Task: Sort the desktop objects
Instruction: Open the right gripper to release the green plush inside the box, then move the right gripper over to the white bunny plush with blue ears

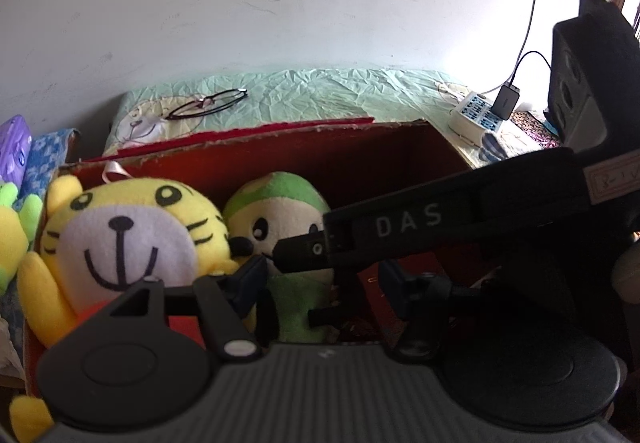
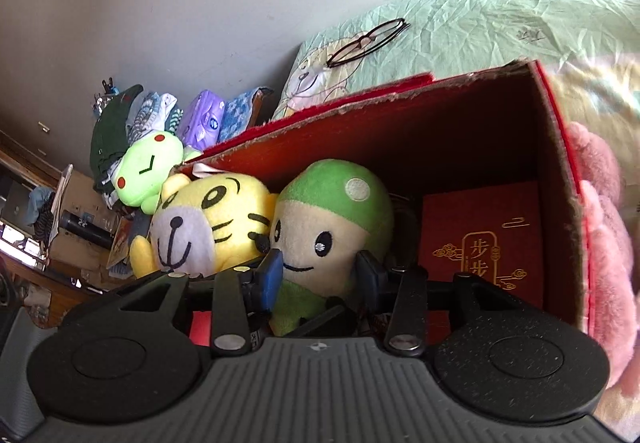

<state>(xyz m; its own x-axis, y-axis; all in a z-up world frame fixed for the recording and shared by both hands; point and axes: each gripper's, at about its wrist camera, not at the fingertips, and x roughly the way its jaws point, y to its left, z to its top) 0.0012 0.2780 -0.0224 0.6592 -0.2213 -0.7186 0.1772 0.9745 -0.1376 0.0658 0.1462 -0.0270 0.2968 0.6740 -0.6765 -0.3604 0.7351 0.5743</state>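
Both my tools hang over the red box (image 2: 400,123). Right tool (image 2: 320,279): jaws parted either side of the green-capped plush (image 2: 332,219), pads not pressing it. It sits in the box beside the yellow tiger plush (image 2: 208,227). Left tool (image 1: 320,283): jaws apart, nothing gripped as far as I see. Glasses (image 1: 208,103) lie on the green cloth (image 1: 328,91) behind.

This is a lived-in room of a home, likely a bedroom. A crinkled mint-green cloth (image 2: 500,15) printed with a cartoon bear covers the surface against a plain scuffed wall (image 1: 240,3). Folded eyeglasses (image 2: 368,41) lie on it. Beside it are heaped clothes (image 2: 116,131), a purple tissue pack (image 2: 202,121) and a green plush toy (image 2: 146,167). A white power strip (image 1: 476,115) holds a charger.
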